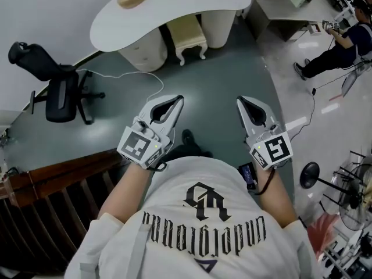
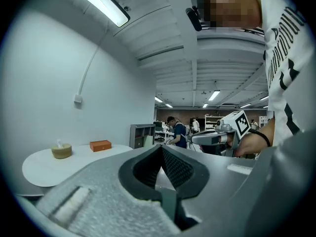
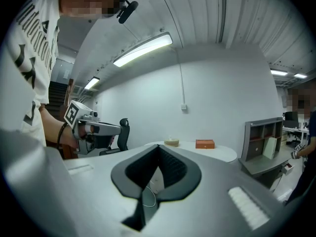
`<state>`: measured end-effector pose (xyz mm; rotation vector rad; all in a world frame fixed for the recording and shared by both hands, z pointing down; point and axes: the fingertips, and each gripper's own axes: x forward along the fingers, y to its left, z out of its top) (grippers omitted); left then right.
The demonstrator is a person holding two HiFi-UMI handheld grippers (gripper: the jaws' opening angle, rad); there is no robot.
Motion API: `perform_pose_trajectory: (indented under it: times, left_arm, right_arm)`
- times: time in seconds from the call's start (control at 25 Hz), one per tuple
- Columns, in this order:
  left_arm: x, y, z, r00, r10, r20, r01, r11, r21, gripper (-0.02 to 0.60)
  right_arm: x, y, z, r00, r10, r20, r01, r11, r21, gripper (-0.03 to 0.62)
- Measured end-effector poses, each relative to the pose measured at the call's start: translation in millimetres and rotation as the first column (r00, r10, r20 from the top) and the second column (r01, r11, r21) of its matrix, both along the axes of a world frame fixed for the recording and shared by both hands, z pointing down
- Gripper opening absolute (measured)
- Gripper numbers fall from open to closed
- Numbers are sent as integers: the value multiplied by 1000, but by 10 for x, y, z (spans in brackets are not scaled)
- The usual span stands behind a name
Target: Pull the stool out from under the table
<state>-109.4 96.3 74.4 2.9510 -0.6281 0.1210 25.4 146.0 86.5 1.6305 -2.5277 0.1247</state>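
The person's white printed shirt (image 1: 203,225) fills the bottom of the head view. Just beyond it, the left gripper (image 1: 176,102) and right gripper (image 1: 243,102) are held out side by side at about chest width, both pointing ahead across the grey-green floor (image 1: 221,80). Each claw is pinched fully shut with nothing in it; both gripper views show the dark pads meeting at the tip and only the room beyond. Holding them level, parallel and empty looks like a carrying pose for the approach, since the stool (image 1: 187,35) is well apart from both tips and cannot yet be touched. It stands at the far side of the floor, tucked between the two rounded pedestals under the white curved table (image 1: 174,10). The front part of its cream seat and its two turned front legs stick out past the table's edge, probably how it is stored when not in use. Its exposed front edge faces the person and runs roughly across the picture, tilted slightly. The seat runs back under the top, so I cannot tell which way its long axis lies. A straight pull towards the person looks right, with one claw at each front corner, clear of the black office chair (image 1: 61,92) on the left.
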Motion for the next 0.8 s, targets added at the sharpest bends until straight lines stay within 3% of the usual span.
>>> perform_pose_trajectory:
  times: [0.6, 0.8]
  left_arm:
    - [-457, -838, 128, 1000, -22, -16, 22, 1000, 2, 6]
    - [-419, -1003, 180, 998, -55, -11, 55, 998, -4, 6]
  right_arm:
    - [-519, -893, 71, 998, -38, -43, 38, 999, -7, 2]
    - [-426, -1034, 185, 998, -47, -38, 46, 998, -33, 2]
